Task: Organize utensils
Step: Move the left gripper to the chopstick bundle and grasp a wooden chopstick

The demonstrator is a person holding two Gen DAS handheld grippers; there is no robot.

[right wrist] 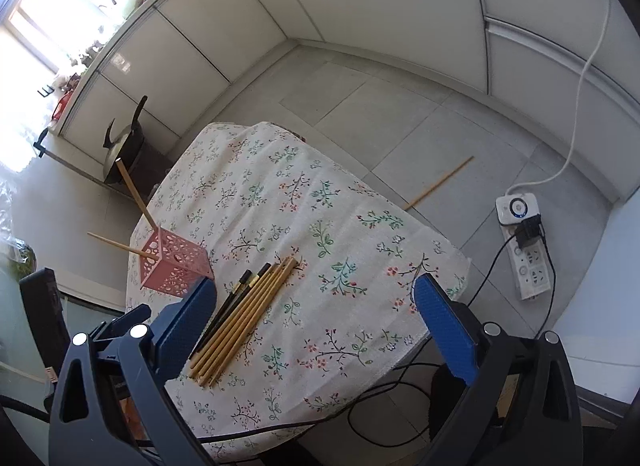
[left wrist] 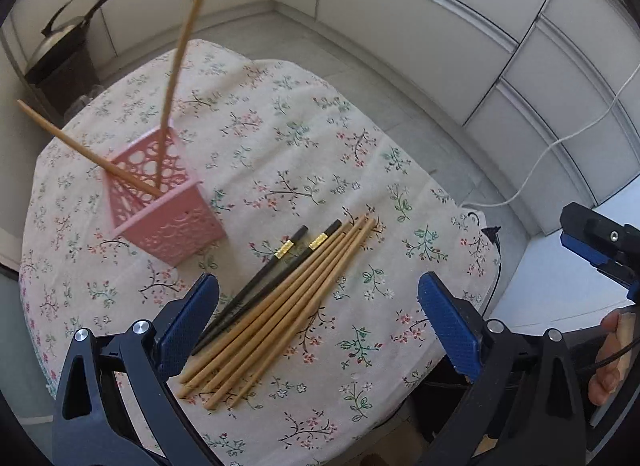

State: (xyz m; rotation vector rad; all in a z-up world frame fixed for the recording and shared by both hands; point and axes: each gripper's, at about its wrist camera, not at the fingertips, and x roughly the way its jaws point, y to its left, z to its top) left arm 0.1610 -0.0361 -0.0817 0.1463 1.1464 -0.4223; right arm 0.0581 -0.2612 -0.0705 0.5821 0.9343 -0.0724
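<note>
A pink perforated holder stands on the floral tablecloth with two wooden chopsticks leaning out of it. To its right lies a bundle of several wooden chopsticks beside two black chopsticks with gold bands. My left gripper hangs open above the bundle, nothing between its blue pads. My right gripper is open too, above the near part of the table, with the bundle by its left finger.
One wooden chopstick lies on the tiled floor beyond the table. A white power strip with cables sits on the floor at right. A pan and kettle stand on a dark stand behind the table. A hand shows at right.
</note>
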